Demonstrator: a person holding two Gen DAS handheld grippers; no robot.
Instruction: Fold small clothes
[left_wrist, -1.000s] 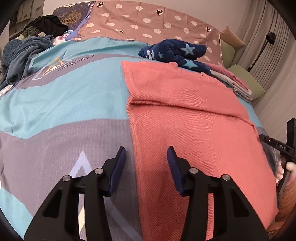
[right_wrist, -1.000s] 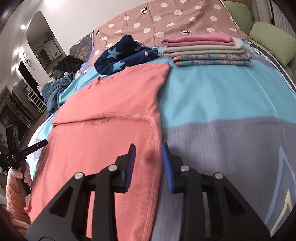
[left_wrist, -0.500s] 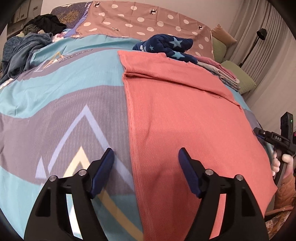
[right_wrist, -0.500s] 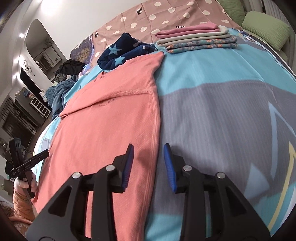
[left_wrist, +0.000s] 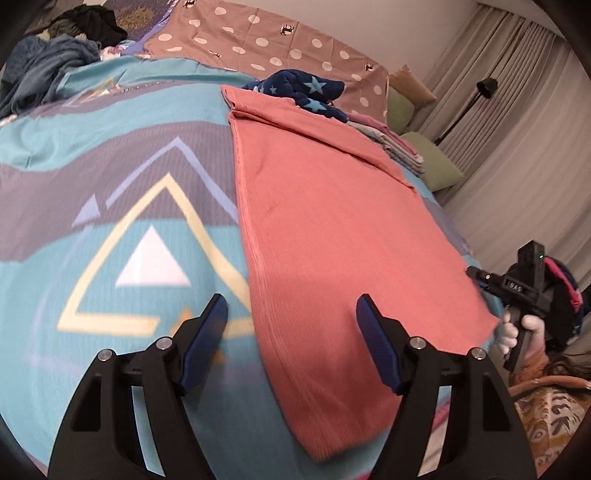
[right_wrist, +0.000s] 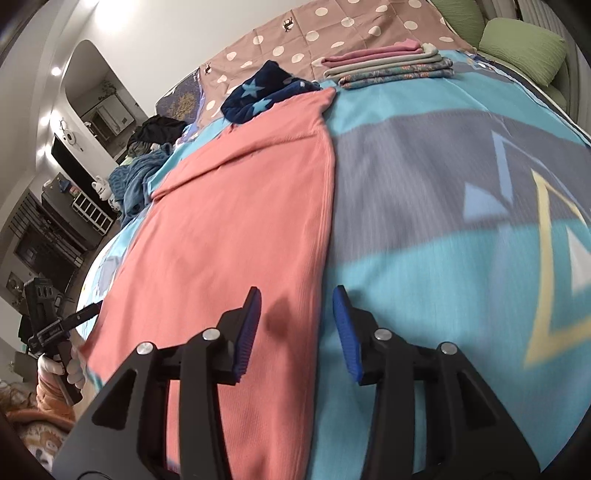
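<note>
A salmon-pink garment (left_wrist: 332, 236) lies flat and long on the patterned bedspread (left_wrist: 122, 206), its sleeves folded in. My left gripper (left_wrist: 291, 325) is open and empty, its jaws wide apart over the garment's left edge near the near end. My right gripper (right_wrist: 297, 317) is open and empty, straddling the garment's right edge (right_wrist: 321, 236). The right gripper also shows in the left wrist view (left_wrist: 480, 275), at the garment's right side. The left gripper shows in the right wrist view (right_wrist: 88, 310), by the left side.
A navy star-print cloth (left_wrist: 303, 90) lies bunched at the garment's far end. A stack of folded clothes (right_wrist: 391, 66) sits at the far right, green pillows (right_wrist: 524, 48) beyond it. A heap of dark and blue clothes (left_wrist: 48, 74) lies far left.
Both grippers have drawn back along the garment toward its near end. The left jaws have opened wider and the right jaws have opened somewhat. The garment has not moved.
</note>
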